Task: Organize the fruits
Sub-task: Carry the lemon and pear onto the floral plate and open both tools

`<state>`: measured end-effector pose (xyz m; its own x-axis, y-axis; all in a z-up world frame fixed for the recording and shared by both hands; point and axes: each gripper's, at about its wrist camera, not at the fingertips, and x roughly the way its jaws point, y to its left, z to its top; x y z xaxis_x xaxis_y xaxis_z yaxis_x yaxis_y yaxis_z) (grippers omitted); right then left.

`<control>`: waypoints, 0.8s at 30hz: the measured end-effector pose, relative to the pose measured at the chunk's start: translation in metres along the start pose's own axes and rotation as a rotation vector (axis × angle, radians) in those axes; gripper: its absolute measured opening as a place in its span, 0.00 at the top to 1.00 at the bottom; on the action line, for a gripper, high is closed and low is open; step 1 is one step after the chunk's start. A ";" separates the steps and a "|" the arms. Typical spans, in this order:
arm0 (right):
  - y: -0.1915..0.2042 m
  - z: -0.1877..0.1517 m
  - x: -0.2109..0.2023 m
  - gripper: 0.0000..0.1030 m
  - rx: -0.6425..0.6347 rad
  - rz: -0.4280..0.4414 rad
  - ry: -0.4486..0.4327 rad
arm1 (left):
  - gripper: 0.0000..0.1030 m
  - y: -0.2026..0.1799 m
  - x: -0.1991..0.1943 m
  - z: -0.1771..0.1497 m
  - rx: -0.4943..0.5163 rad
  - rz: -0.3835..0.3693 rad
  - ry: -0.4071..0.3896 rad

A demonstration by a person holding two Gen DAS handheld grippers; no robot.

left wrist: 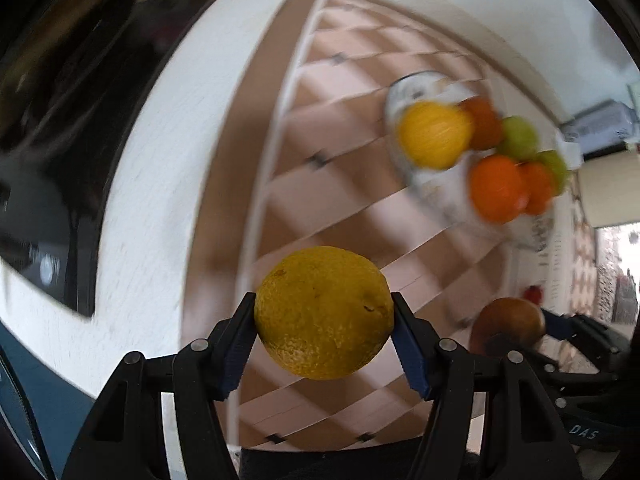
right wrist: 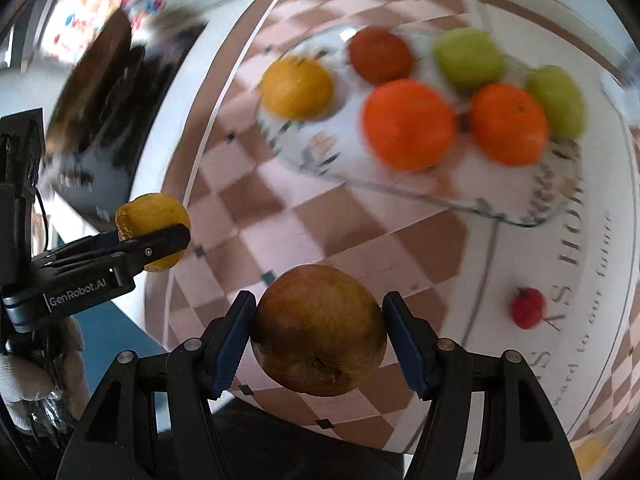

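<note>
Your left gripper [left wrist: 324,316] jaws grasp a round, dimpled yellow lemon [left wrist: 323,313]; your right gripper [right wrist: 318,330] jaws grasp a brownish-red apple [right wrist: 318,330] above the checkered tabletop [right wrist: 280,216].

Between the fingers of the left hand-held gripper [left wrist: 324,336], a lemon [left wrist: 324,312], above the worktop [right wrist: 260,208]. To its right, in the right hand-held gripper [right wrist: 318,332], a held apple [right wrist: 318,328]. Ahead of both, on the worktop, a tray [right wrist: 440,196]. In it: a second lemon [right wrist: 296,86] at the left end, a round fruit [right wrist: 380,60] behind, a left orange [right wrist: 408,124] beside a right orange [right wrist: 508,122] toward the near rim, a rear apple [right wrist: 468,58] and an end apple [right wrist: 556,100] behind them on the right. Off the tray, nearer and rightward, a small fruit [right wrist: 528,307] alone on the worktop.
</note>
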<state>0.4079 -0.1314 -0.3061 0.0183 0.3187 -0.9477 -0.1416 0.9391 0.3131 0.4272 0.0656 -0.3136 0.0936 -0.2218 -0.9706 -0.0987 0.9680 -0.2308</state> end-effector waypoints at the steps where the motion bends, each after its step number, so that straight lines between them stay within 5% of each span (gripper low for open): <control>1: -0.008 0.002 -0.009 0.34 0.021 0.005 -0.029 | 0.41 -0.012 -0.005 0.009 0.019 -0.013 -0.007; 6: -0.051 0.021 -0.054 0.34 0.126 -0.027 -0.180 | 0.40 -0.062 -0.030 0.069 0.139 -0.034 -0.068; 11: -0.107 0.044 -0.053 0.34 0.227 -0.073 -0.186 | 0.40 -0.102 -0.031 0.125 0.233 0.005 -0.092; 17: -0.136 0.057 -0.029 0.34 0.291 -0.065 -0.147 | 0.40 -0.122 0.019 0.164 0.275 0.063 0.028; 24: -0.153 0.056 -0.017 0.34 0.343 -0.040 -0.154 | 0.40 -0.119 0.059 0.170 0.252 0.102 0.145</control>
<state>0.4846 -0.2733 -0.3339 0.1690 0.2721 -0.9473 0.2011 0.9314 0.3034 0.6127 -0.0423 -0.3316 -0.0487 -0.1193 -0.9917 0.1506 0.9806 -0.1254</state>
